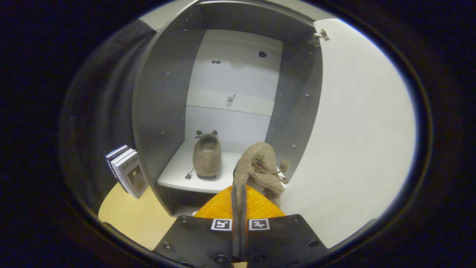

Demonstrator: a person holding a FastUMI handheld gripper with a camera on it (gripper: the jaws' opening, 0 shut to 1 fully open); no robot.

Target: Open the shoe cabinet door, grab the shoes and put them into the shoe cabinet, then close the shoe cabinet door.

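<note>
Before the open shoe cabinet, the hand-held gripper carries the second of two furry brown slippers toward the shelf. Seen from the gripper's own camera, its two fingers are pinched close together on the heel edge of the slipper, which hangs toe-down just ahead of them, its pom-pom ties dangling; both fingers appear to press on the fabric, with almost no gap left between them.

Inside the cabinet, the first slipper already sits upright on the white lower shelf, toward the shelf's left half, one tie trailing off its front corner. The held slipper hovers at the shelf's right front edge, near the first but apart from it. The cabinet door stands swung wide to the cabinet's right, a hinge showing at its top corner.

By this evidence the task is at its middle step: door opened, one shoe stowed, the second not yet set down. The next move likely calls for easing the slipper further in over the bare right half of the shelf, lowering it sole-down beside its mate, then parting the fingers before turning to the door.

Left of the cabinet, a few books lean on the wooden floor; their cover lettering is too small to read. No brand or label shows on the slippers.
</note>
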